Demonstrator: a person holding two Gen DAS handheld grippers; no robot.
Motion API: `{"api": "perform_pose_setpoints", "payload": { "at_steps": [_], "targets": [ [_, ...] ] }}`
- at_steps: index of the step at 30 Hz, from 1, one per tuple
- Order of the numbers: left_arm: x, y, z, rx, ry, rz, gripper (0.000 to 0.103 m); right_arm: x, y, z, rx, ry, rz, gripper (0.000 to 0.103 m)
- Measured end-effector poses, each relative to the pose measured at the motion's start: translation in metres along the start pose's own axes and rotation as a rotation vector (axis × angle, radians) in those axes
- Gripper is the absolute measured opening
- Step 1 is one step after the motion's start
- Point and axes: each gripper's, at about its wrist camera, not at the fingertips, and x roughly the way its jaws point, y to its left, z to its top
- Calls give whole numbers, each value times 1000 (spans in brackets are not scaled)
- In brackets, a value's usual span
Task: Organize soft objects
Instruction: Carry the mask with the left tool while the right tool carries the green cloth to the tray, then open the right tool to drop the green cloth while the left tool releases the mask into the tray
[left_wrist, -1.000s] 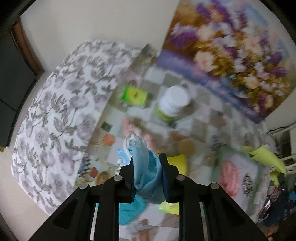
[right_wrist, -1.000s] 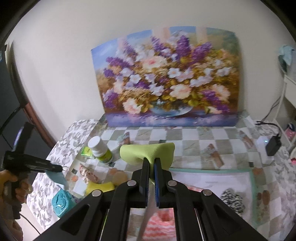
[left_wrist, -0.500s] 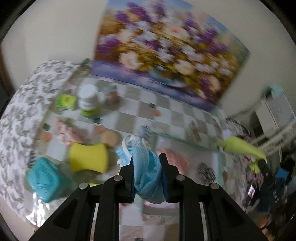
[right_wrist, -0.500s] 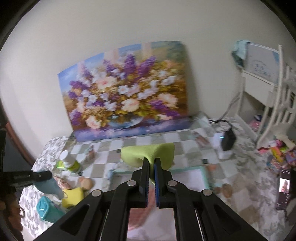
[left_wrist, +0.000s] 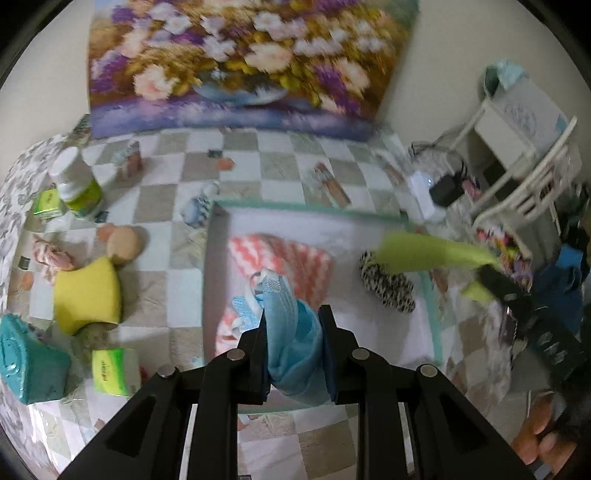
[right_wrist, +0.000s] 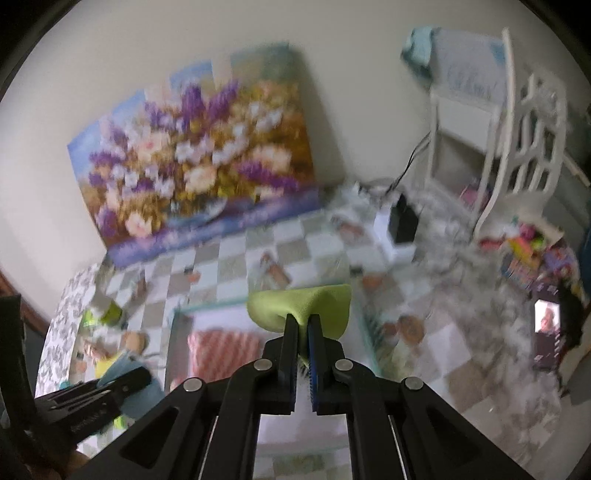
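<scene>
Left gripper (left_wrist: 295, 325), seen along its own fingers: both fingers are clamped on a crumpled light-blue face mask (left_wrist: 291, 332), held above the near part of a white tray (left_wrist: 369, 218) with a teal rim. Right gripper (right_wrist: 303, 328): fingers pressed nearly together on a lime-green sponge (right_wrist: 301, 301), which folds over the fingertips. In the left wrist view the same sponge (left_wrist: 432, 251) juts in from the right, above the tray's right side, with the right gripper's black body behind it and the person's hand (left_wrist: 543, 439) at the lower right corner. In the right wrist view the left gripper enters at the lower left, the blue mask showing at its tip.

Inside the tray lie a coral-and-white chevron cloth (left_wrist: 291, 262) and a black-and-white patterned soft item (left_wrist: 388, 291), apart from each other.

The tabletop (left_wrist: 280, 166) carries a checkered beige-and-white cover. Left of the tray: a yellow sponge (left_wrist: 88, 291), a round tan object (left_wrist: 123, 240) just behind it, a pink crumpled cloth (left_wrist: 51, 254), a teal block (left_wrist: 29, 362), a small green-and-white packet (left_wrist: 114, 369), and a white-capped bottle with green label (left_wrist: 75, 184). A floral painting (left_wrist: 240, 62) leans against the cream wall behind. A white charger with black plug (left_wrist: 439, 188) sits at the right edge; a white chair or rack (right_wrist: 524, 122) stands beyond. Both views are motion-blurred.
</scene>
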Motion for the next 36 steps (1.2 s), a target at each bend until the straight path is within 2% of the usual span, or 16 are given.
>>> {"api": "perform_pose_setpoints", "payload": {
  "at_steps": [4,12,15,19,26,28,30,32,34,36],
  "targets": [
    [28,-3,-7,13,56,23,23,51,16,-25,-71,174,-14,5],
    [57,-2,-12,19,95,38,23,98,20,-61,-131,346,-60,5],
    [67,0,-14,15,121,53,23,108,15,-69,-119,395,-59,5],
    [75,4,-16,-16,152,38,24,117,9,-79,-123,439,-88,5],
    [75,-1,-14,-11,175,40,37,117,10,-83,-161,456,-138,7],
    [74,-1,-13,-13,183,29,44,117,9,-83,-166,461,-148,12],
    [73,0,-12,-24,190,21,54,120,8,-79,-170,466,-160,31],
    [72,1,-11,-41,197,6,54,117,7,-75,-165,455,-170,46],
    [69,2,-10,-56,200,-9,57,113,7,-70,-154,435,-166,49],
    [66,3,-9,-69,197,-30,69,106,6,-63,-134,409,-149,52]
  ]
}}
